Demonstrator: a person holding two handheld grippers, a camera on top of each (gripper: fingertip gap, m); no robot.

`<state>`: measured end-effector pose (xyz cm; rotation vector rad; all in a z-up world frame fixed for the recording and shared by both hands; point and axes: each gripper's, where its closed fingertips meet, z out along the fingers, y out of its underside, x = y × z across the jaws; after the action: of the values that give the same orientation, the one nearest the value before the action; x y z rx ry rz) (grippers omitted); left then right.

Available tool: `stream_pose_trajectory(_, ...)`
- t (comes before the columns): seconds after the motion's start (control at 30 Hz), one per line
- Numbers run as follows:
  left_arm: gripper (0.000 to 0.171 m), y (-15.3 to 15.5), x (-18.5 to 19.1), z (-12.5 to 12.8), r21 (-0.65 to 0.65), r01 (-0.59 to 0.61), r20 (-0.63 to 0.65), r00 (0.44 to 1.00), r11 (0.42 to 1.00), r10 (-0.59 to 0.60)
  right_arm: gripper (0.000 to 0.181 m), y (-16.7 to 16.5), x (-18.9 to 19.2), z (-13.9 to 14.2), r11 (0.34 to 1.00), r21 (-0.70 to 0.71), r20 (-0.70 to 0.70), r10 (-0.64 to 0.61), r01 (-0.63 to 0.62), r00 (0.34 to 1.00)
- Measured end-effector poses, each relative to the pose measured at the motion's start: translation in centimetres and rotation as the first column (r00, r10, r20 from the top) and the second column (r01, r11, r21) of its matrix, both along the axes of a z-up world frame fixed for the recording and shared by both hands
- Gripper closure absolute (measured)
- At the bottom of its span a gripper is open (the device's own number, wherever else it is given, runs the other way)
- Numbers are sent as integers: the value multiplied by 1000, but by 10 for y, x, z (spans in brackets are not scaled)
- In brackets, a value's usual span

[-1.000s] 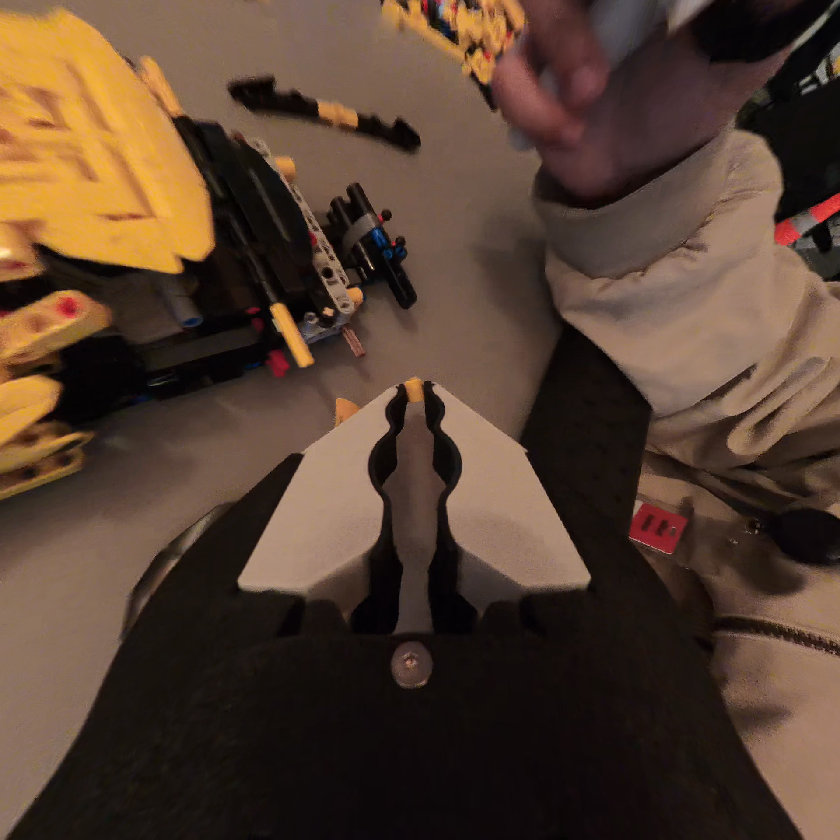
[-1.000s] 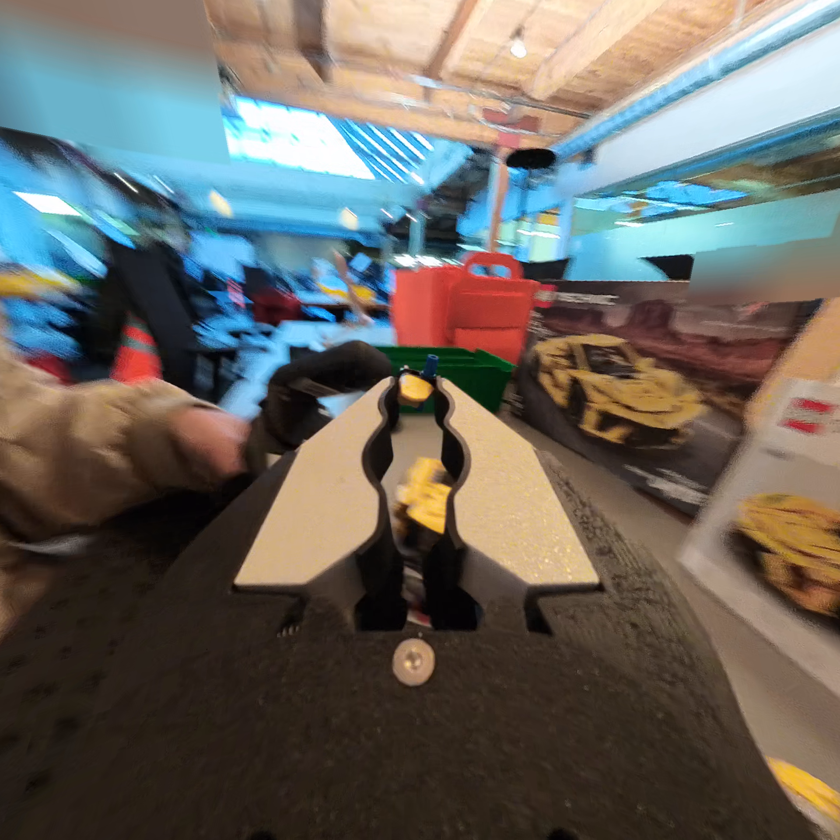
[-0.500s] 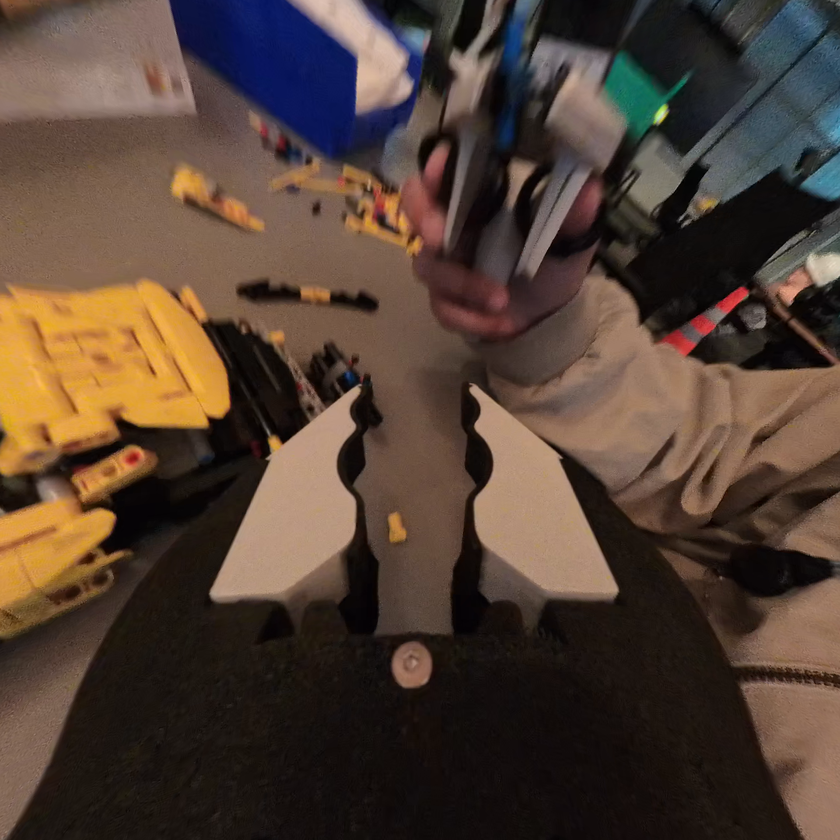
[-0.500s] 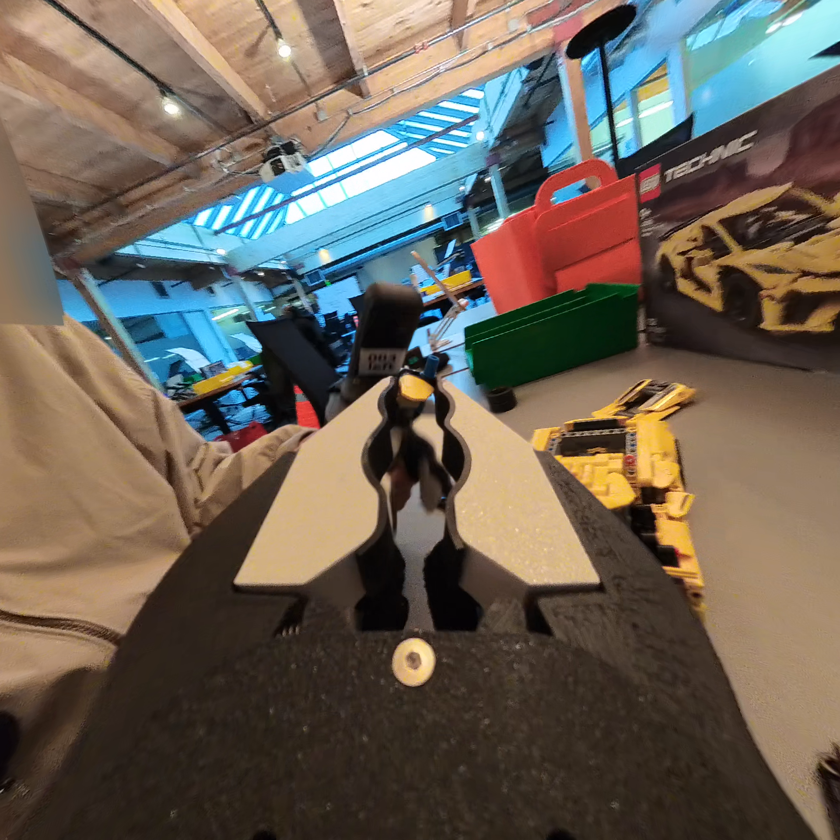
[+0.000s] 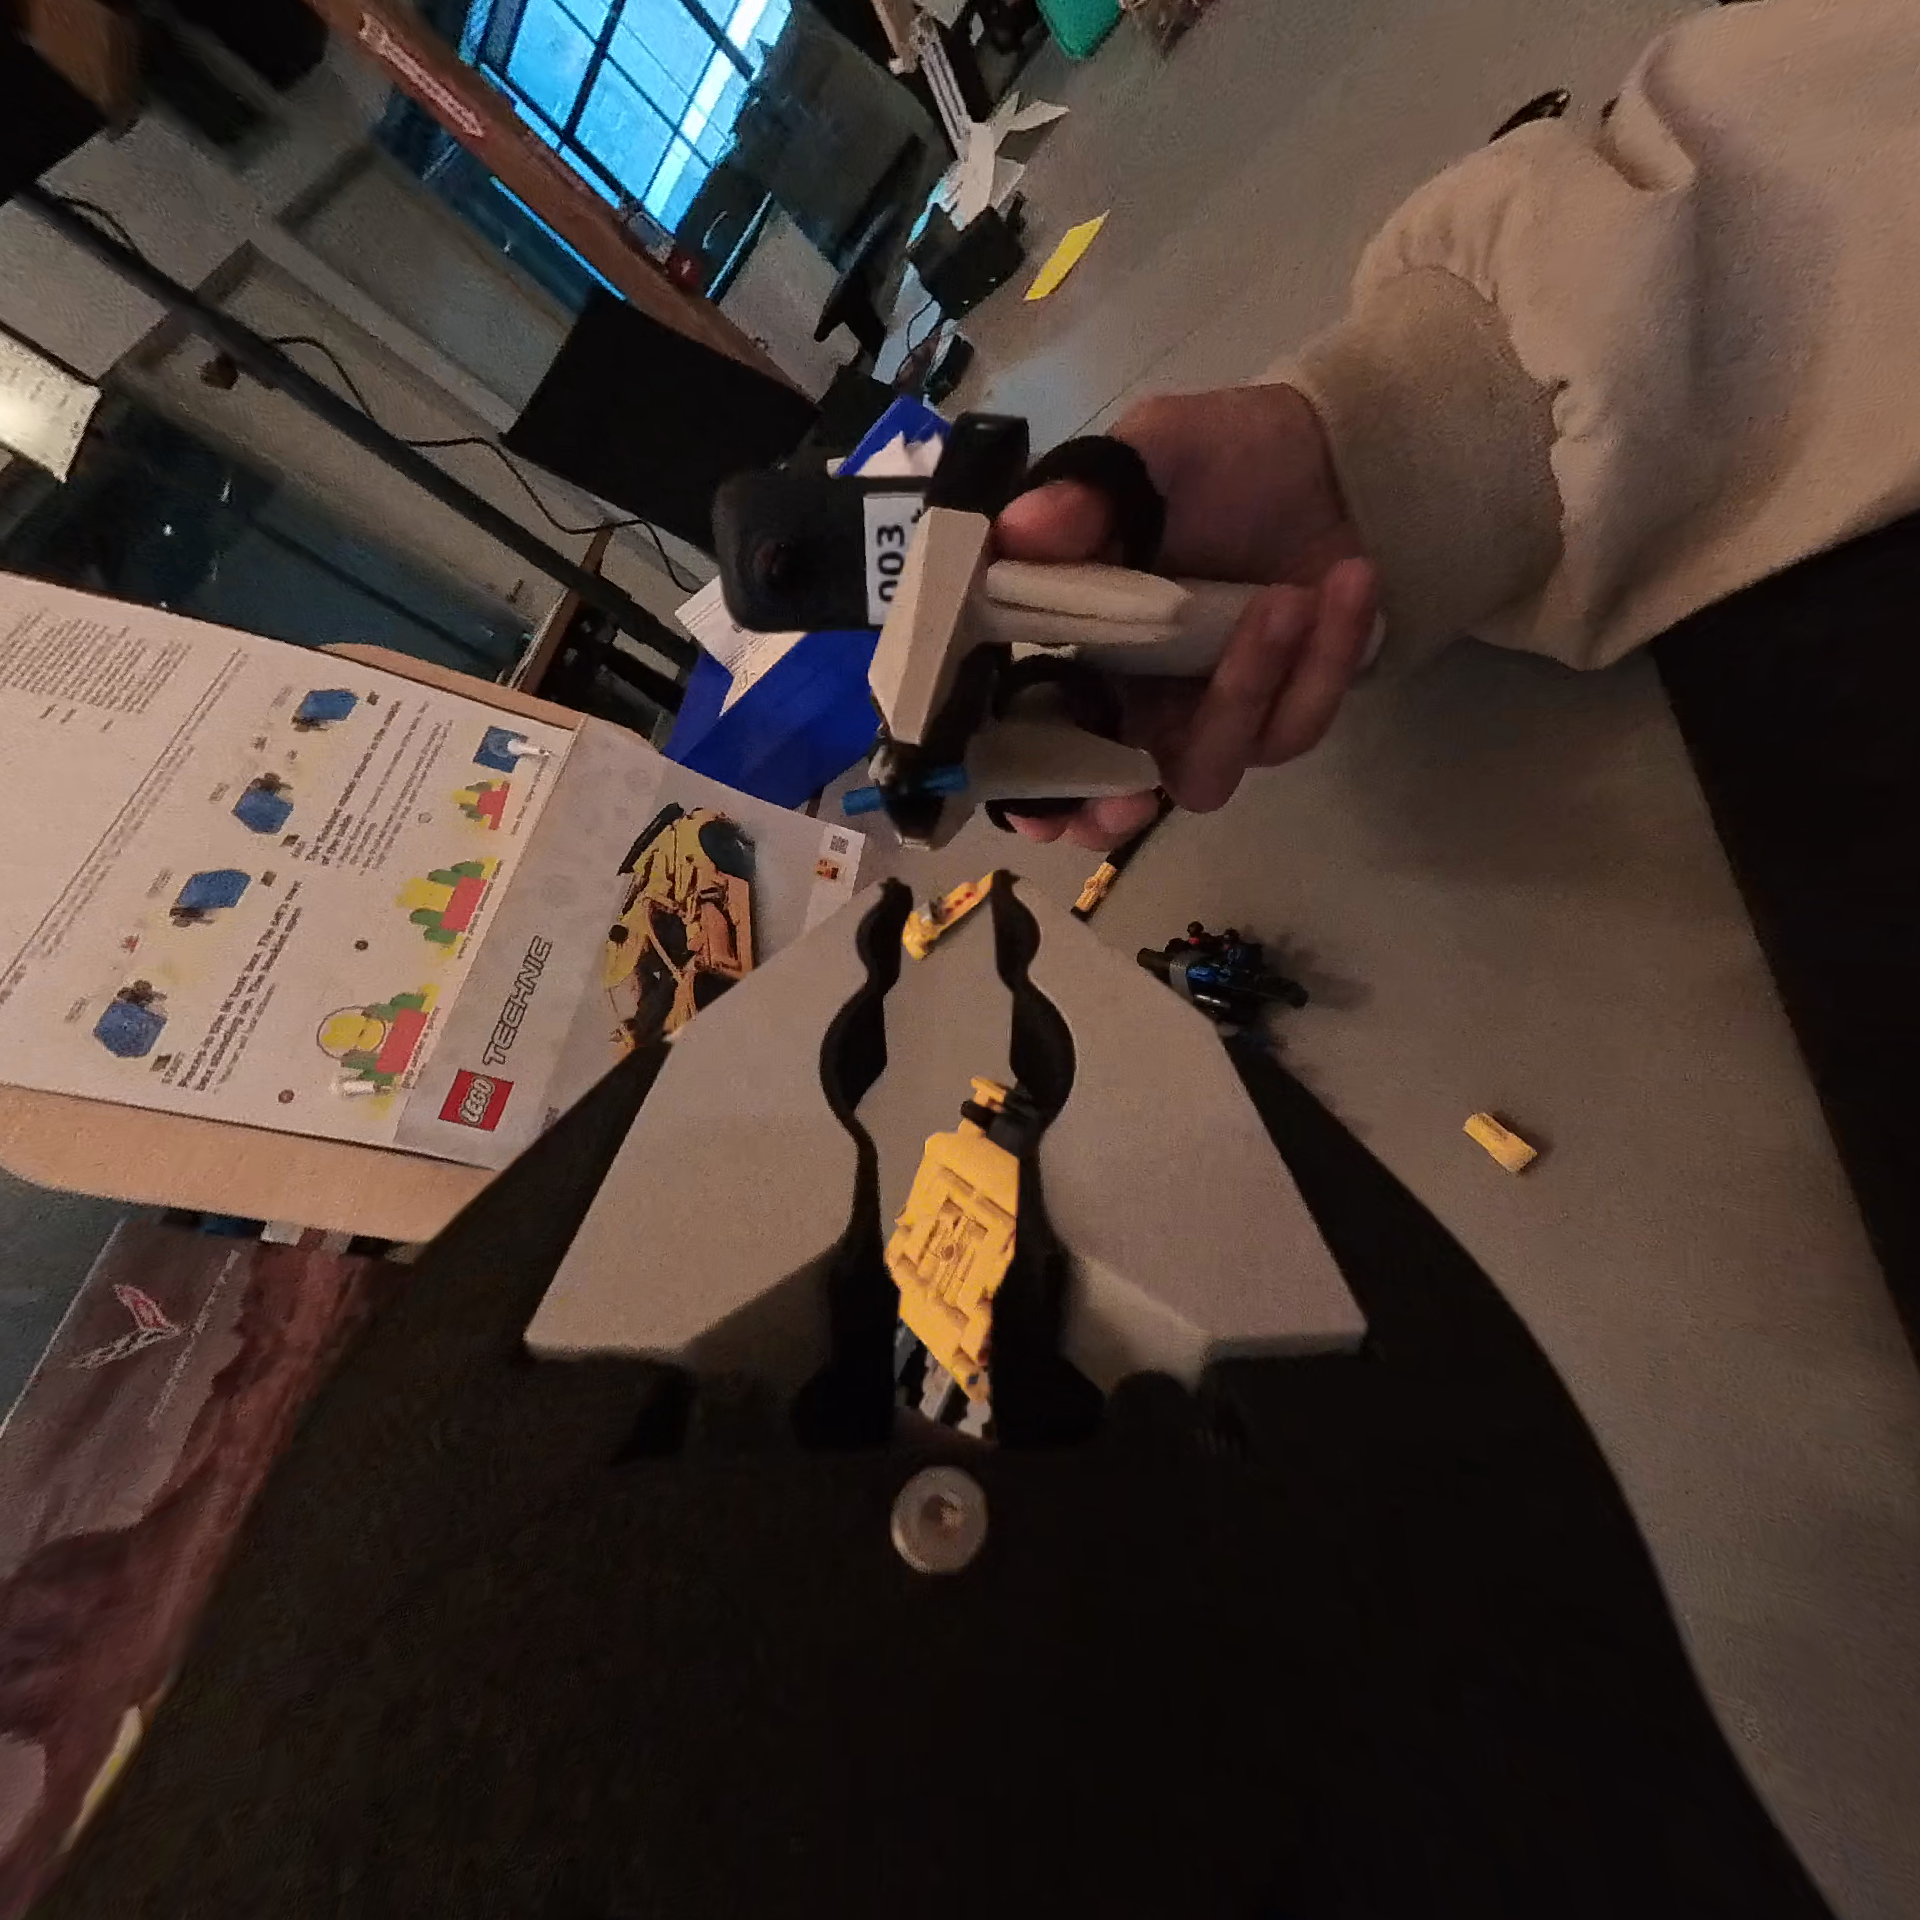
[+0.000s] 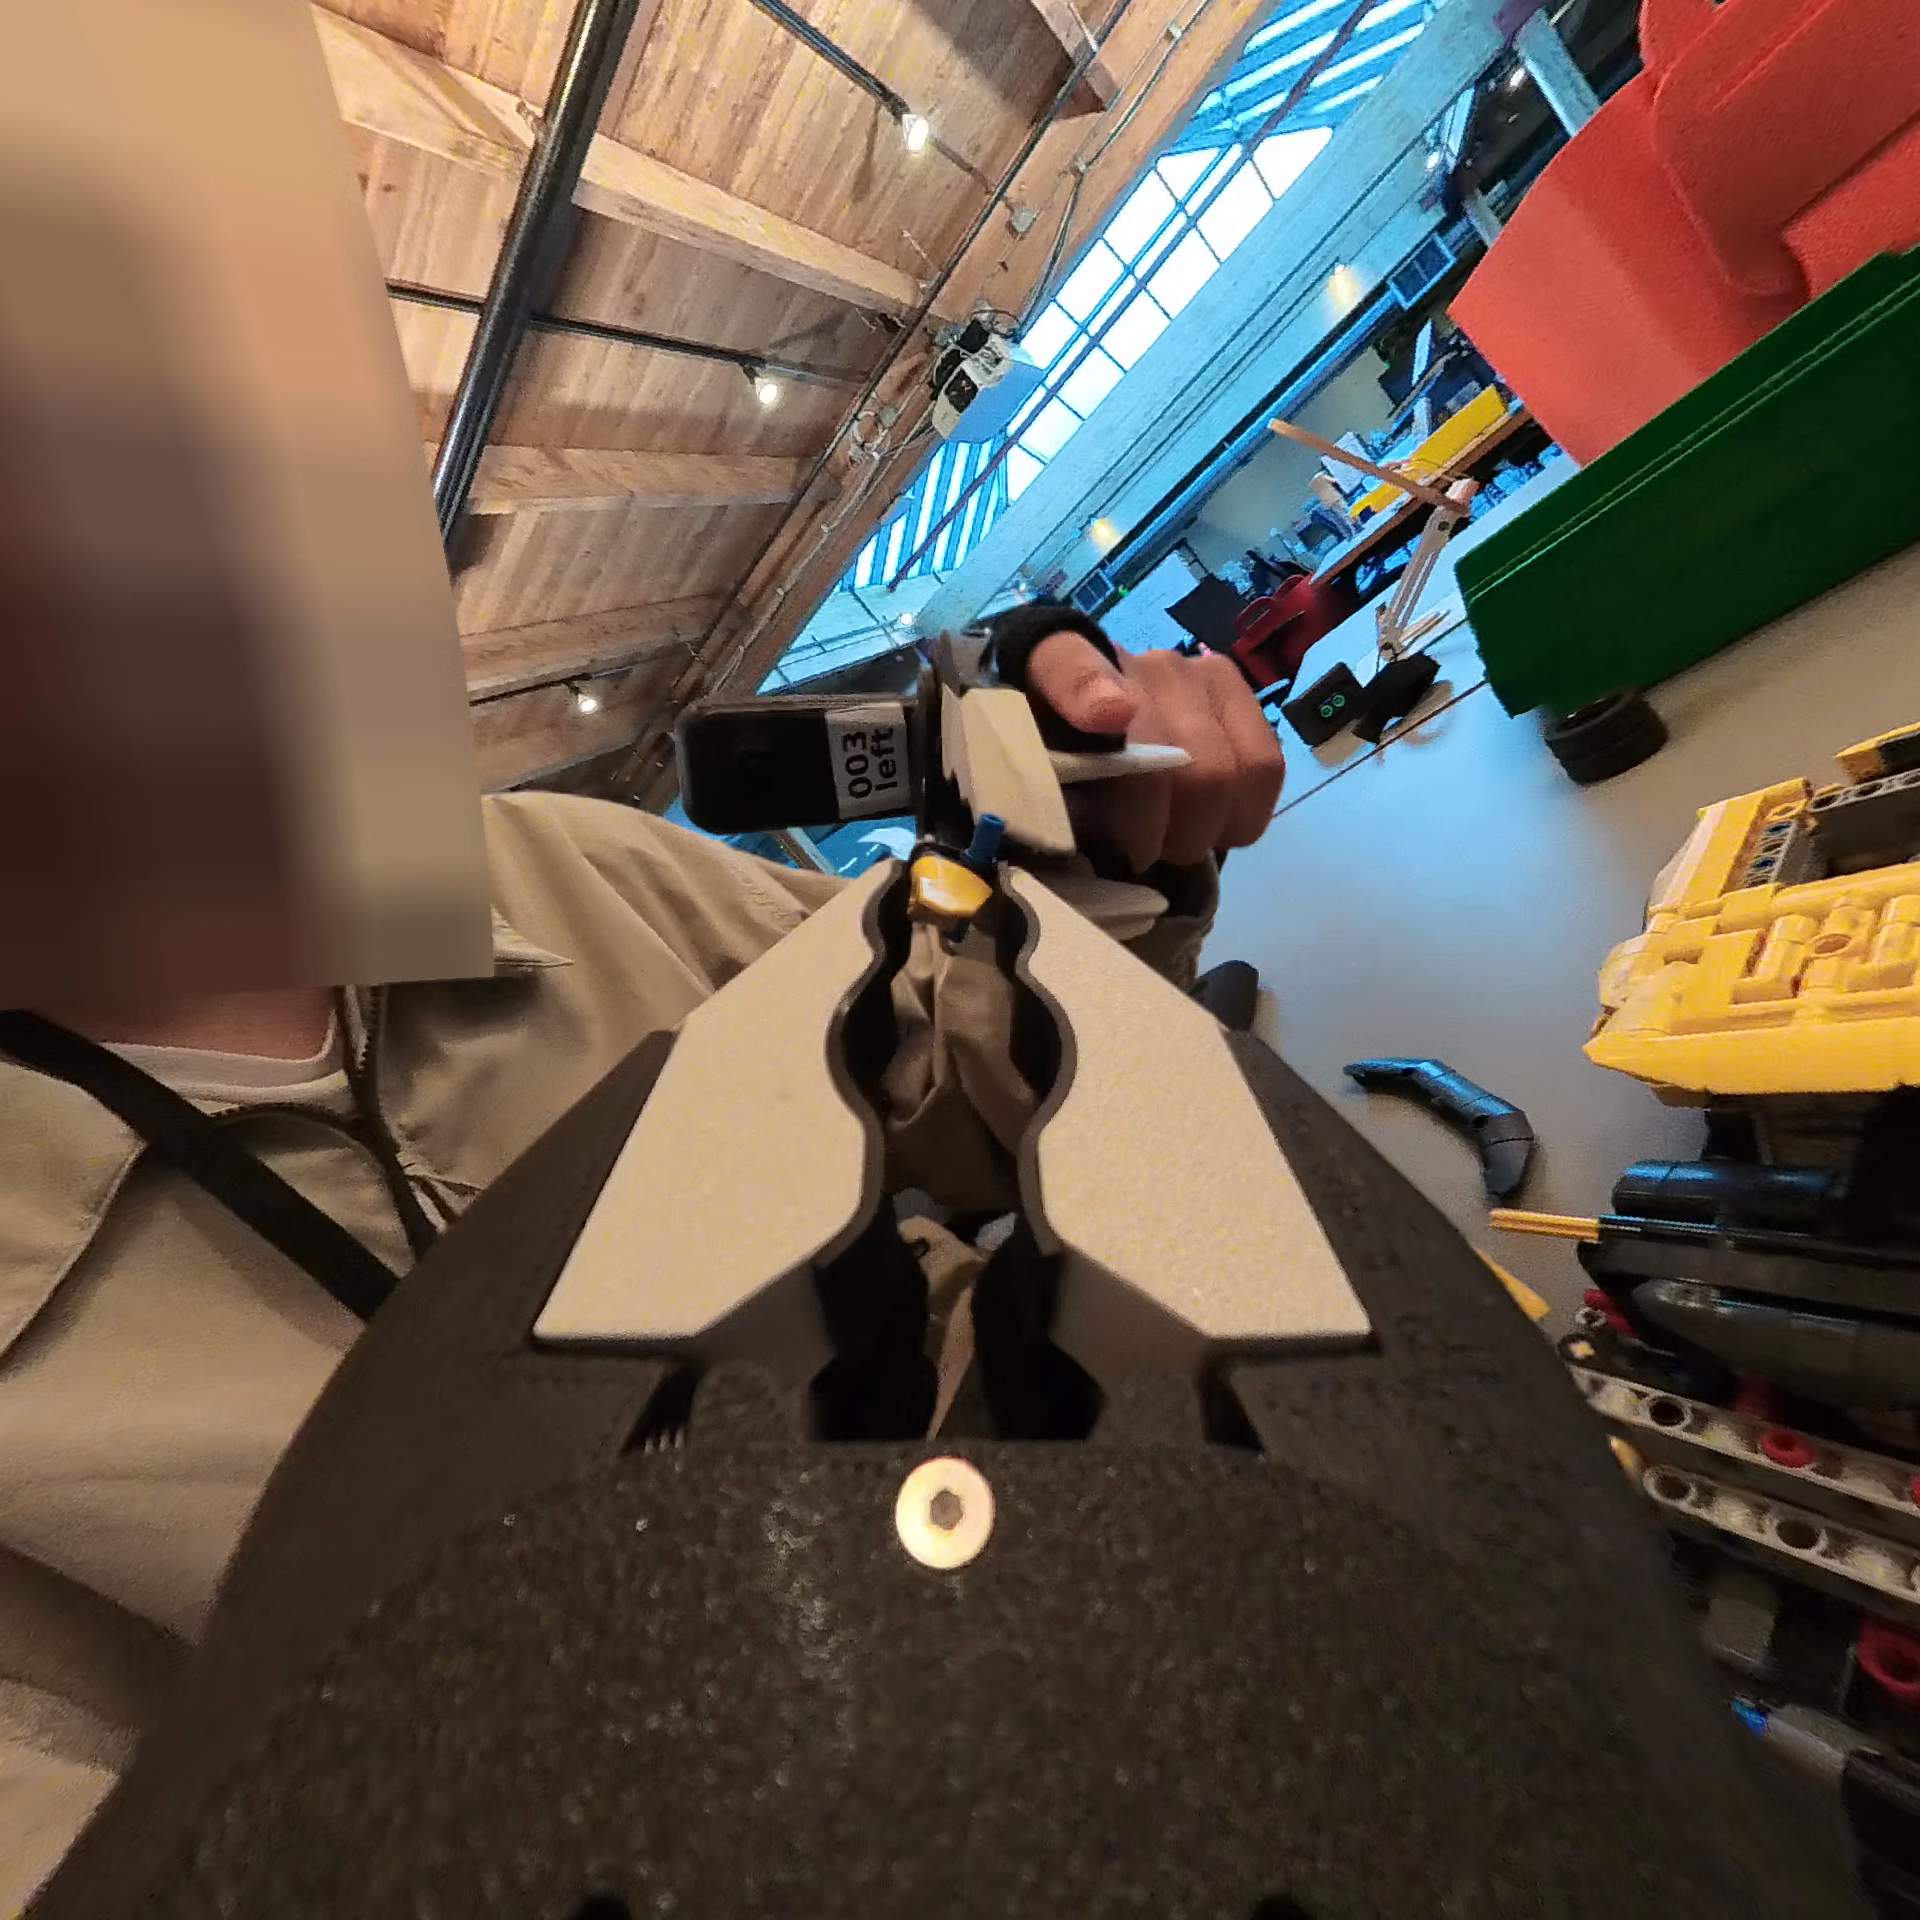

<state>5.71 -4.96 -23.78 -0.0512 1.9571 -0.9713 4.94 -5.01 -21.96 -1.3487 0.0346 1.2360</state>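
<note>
Swung round and rolled sideways in the last half second, the left tool (image 5: 945,894) now faces the right tool (image 6: 948,883) tip to tip above the grey tabletop (image 5: 1507,935), its grey fingers closer together than before but still apart, with nothing between them. The right tool's fingers are pressed onto a small yellow plastic brick piece (image 6: 940,891) with a blue pin (image 6: 982,836) sticking out of its far side. That piece is in the air, just short of the left tool's tips.

Each tool is held by a person's hand (image 5: 1226,623) coming out of a beige sleeve (image 5: 1558,364).

Beneath the left tool lies a large yellow-and-black brick-built car model (image 6: 1766,987). A loose yellow stub (image 5: 1498,1141) and a small black-and-blue pin assembly (image 5: 1216,971) lie apart on the tabletop. An open printed instruction booklet (image 5: 312,883) rests on a cardboard box to one side. A curved black panel piece (image 6: 1455,1112) sits near the model, with a green bin (image 6: 1683,540) and an orange-red container (image 6: 1714,208) well behind it.

The pinched piece looks very light, rigid and smooth. It is probably slick against the fingers and could twist or pop out if squeezed off-centre. Its flat yellow faces look like the safest hold, since the narrow, round pin gives little to grip.
</note>
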Motion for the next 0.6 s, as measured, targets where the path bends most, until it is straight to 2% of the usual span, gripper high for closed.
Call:
stream_pose_trajectory(0.2, 157, -6, 1, 8, 16, 51, 40, 998, 999, -51, 168, 2, -1, -7, 999, -33, 3, 15, -15, 1000)
stream_pose_trajectory(0.43, 160, -9, -10, 20, -47, 120, -4, 993, 992, -120, 167, 3, -4, -11, 998, -57, 15, 28, -27, 1000)
stream_pose_trajectory(0.6, 161, -7, -11, 18, -28, 128, -28, 991, 991, -129, 168, 3, -6, -11, 998, -59, 16, 34, -33, 999)
